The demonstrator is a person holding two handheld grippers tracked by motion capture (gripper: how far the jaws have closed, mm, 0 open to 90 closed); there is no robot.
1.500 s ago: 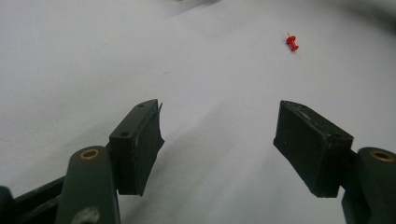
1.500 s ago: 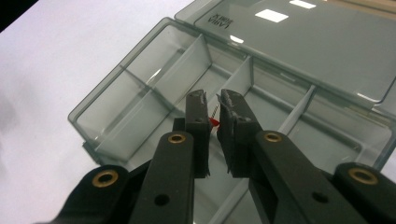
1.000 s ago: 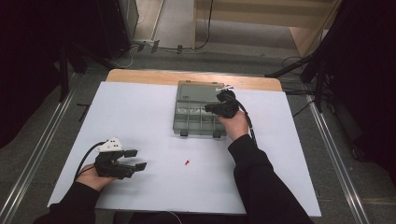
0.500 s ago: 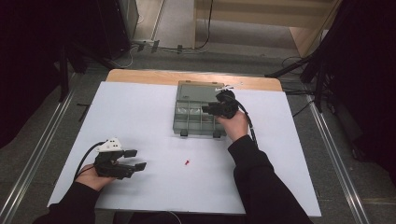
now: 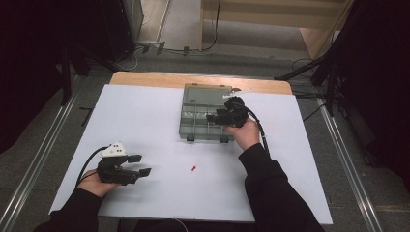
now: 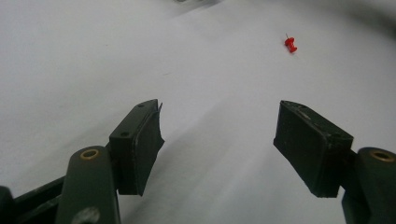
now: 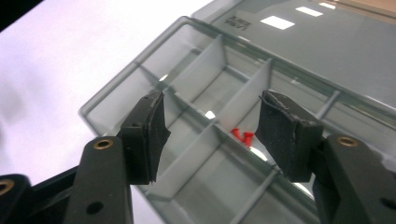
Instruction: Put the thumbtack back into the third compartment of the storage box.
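Note:
A grey compartment box lies open at the table's far middle, its lid folded back. My right gripper hovers over its compartments. Its jaws have just been opening and nothing is between the pads. In the right gripper view, a red pushpin lies in a compartment of the box, just beyond my right gripper. Another red pushpin lies loose on the white table. My left gripper rests at the near left, open and empty. The left gripper view has that pin well ahead of my left gripper.
The white table top has a wooden strip along its far edge. Metal floor rails run along both sides of the table. Dark stands and cables are on the floor behind it.
The right hand has shifted a little over the box and its jaws stand wider apart. The left hand has not moved.

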